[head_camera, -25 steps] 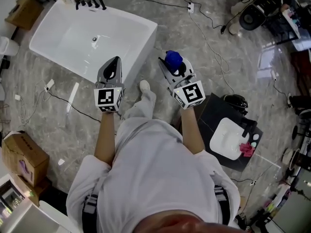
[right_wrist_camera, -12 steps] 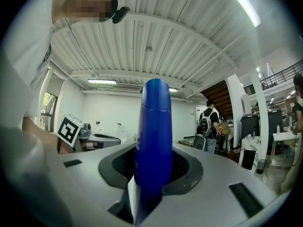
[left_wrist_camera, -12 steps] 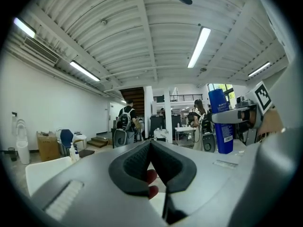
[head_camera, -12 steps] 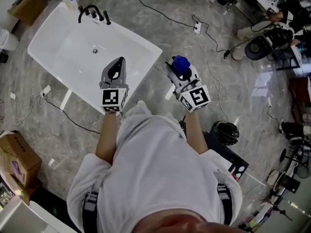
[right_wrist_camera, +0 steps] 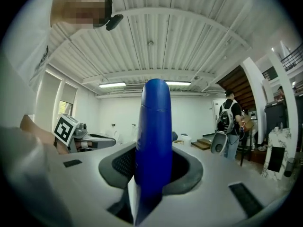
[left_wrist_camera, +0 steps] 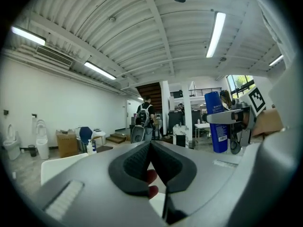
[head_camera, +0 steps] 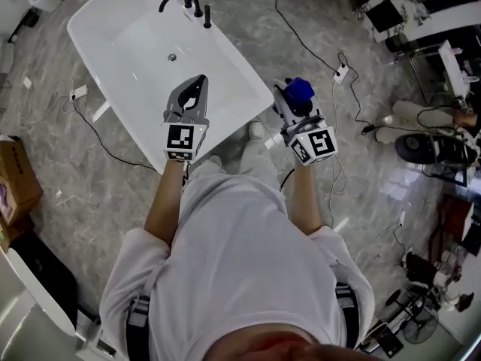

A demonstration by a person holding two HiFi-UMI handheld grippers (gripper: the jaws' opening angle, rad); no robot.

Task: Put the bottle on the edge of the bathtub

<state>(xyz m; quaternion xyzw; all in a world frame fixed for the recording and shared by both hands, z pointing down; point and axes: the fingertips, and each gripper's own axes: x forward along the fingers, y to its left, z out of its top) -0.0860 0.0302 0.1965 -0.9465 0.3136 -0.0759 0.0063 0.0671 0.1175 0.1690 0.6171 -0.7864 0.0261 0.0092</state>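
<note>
The white bathtub lies on the marble floor at the upper left of the head view, with a black faucet at its far end. My left gripper hangs over the tub's near rim, shut with nothing between its pads. Beyond the tub's right corner, my right gripper is shut on the blue bottle, which stands upright. In the right gripper view the bottle rises between the jaws of the right gripper. The left gripper view shows the bottle off to the right.
Cables and a power strip run over the floor right of the tub. A cardboard box sits at the left edge, dark equipment at the right. My shoe is beside the tub. A person with a backpack stands far off.
The tub has come nearer and now lies under the left gripper. Both grippers have moved toward it. The right gripper still holds the bottle.
</note>
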